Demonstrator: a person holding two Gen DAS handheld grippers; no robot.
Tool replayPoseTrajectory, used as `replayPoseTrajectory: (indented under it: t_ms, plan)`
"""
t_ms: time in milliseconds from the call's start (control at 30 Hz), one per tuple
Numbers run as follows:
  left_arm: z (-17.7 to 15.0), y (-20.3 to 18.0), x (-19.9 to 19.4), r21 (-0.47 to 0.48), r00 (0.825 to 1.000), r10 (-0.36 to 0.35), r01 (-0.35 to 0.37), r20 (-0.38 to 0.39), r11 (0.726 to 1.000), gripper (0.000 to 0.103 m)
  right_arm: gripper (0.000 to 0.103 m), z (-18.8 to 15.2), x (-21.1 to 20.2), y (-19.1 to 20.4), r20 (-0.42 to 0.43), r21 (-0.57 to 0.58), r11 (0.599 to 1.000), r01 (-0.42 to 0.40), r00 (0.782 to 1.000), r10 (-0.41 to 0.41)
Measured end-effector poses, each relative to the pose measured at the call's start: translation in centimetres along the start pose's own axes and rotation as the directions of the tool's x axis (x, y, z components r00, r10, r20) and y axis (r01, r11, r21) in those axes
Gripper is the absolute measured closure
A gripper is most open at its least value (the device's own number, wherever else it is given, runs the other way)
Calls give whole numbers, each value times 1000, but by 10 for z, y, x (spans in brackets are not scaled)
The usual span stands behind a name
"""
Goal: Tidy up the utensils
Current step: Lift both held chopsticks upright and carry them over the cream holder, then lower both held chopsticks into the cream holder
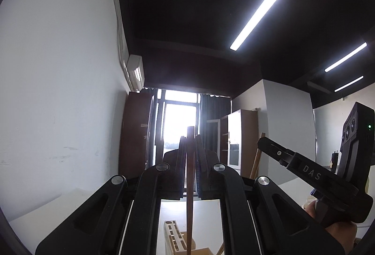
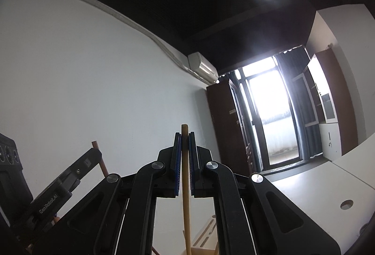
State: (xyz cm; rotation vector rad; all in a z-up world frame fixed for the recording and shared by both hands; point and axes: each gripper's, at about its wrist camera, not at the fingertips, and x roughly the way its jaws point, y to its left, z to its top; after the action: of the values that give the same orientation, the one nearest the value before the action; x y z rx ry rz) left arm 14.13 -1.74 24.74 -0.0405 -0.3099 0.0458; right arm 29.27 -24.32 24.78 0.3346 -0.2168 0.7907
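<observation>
In the left wrist view my left gripper is shut on a dark brown wooden utensil handle that pokes out past the fingertips. In the right wrist view my right gripper is shut on a light wooden utensil handle. Both grippers point upward toward the ceiling and sit side by side. The right gripper shows at the right of the left wrist view. The left gripper shows at the left of the right wrist view. A pale wooden slotted holder lies below. The utensils' working ends are hidden.
A white table with a round cable hole stretches to the right. A white wall stands close on the left. Brown cabinets and a bright window are far off. A hand grips the right tool.
</observation>
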Motion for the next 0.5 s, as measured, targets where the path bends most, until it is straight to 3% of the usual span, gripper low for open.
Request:
replayPoseTrajectory:
  t_ms: [100, 267, 367, 500]
  plan:
    - [-4, 3, 5, -21, 1000, -4, 4, 20, 1000, 97, 96, -2, 3, -1, 29, -18, 1000, -4, 1000, 4]
    - [-16, 11, 14, -59, 999, 13, -11, 34, 998, 97, 96, -14, 23, -5, -12, -34, 999, 7, 1000, -7]
    - [-27, 16, 28, -66, 1000, 18, -19, -24, 998, 97, 96, -24, 37, -5, -76, -70, 997, 41, 996, -47]
    - [-43, 20, 50, -76, 990, 0, -11, -138, 997, 97, 96, -31, 46, -10, -132, -58, 998, 33, 991, -40]
